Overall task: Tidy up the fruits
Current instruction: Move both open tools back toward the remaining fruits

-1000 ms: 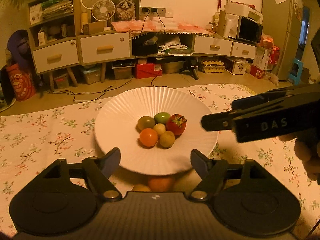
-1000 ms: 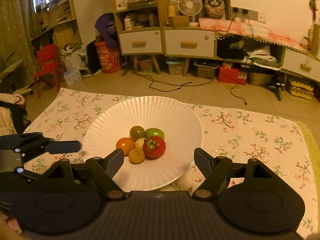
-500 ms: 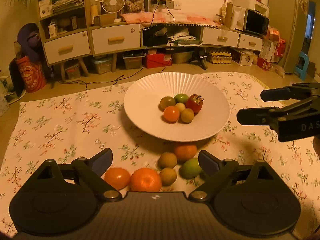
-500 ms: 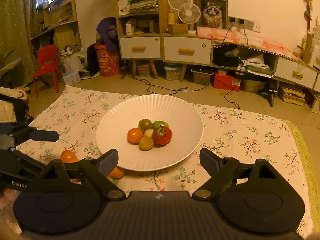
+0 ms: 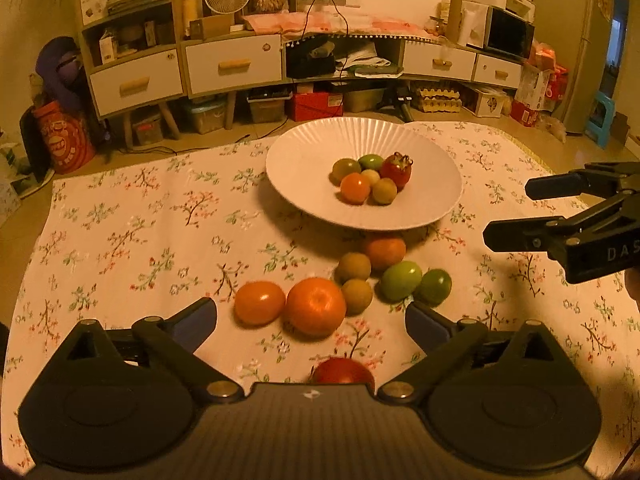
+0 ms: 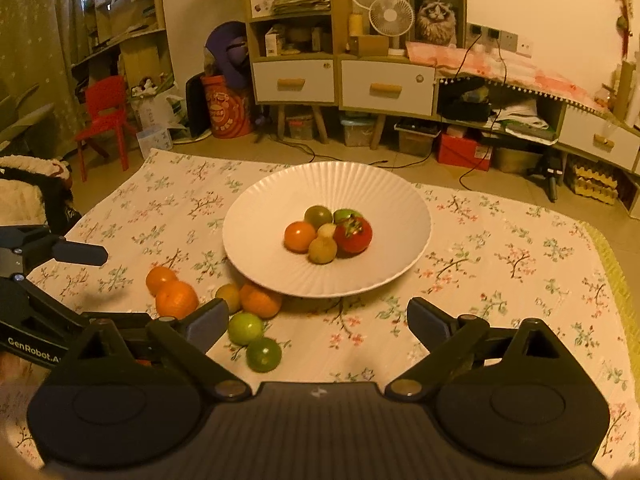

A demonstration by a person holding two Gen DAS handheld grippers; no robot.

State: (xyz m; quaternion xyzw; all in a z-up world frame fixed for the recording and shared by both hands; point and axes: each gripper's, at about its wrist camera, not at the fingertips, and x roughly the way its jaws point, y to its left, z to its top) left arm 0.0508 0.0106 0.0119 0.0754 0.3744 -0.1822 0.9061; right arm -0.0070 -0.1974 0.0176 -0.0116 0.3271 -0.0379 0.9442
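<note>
A white ribbed plate (image 5: 304, 184) (image 6: 384, 200) on the floral cloth holds several small fruits, among them a red persimmon (image 5: 397, 169) (image 6: 353, 234) and an orange one (image 5: 354, 188). In front of the plate lie loose fruits: a big orange (image 5: 316, 306) (image 6: 176, 299), an orange tomato (image 5: 259, 302), two green fruits (image 5: 401, 280) (image 6: 245, 328), brown ones (image 5: 353, 266) and a red fruit (image 5: 343, 370) at my left gripper's base. My left gripper (image 5: 311, 323) is open and empty just before the loose fruits. My right gripper (image 6: 318, 320) is open and empty, right of them.
The floral cloth (image 5: 120, 232) covers the low table, with its right edge (image 6: 612, 264) close by. Cabinets with drawers (image 6: 340, 80), a red chair (image 6: 105, 116) and cluttered boxes stand on the floor beyond the table.
Both grippers have drawn back and up from the plate, so the loose fruits in front of it have come into view. Both stay open and empty.
</note>
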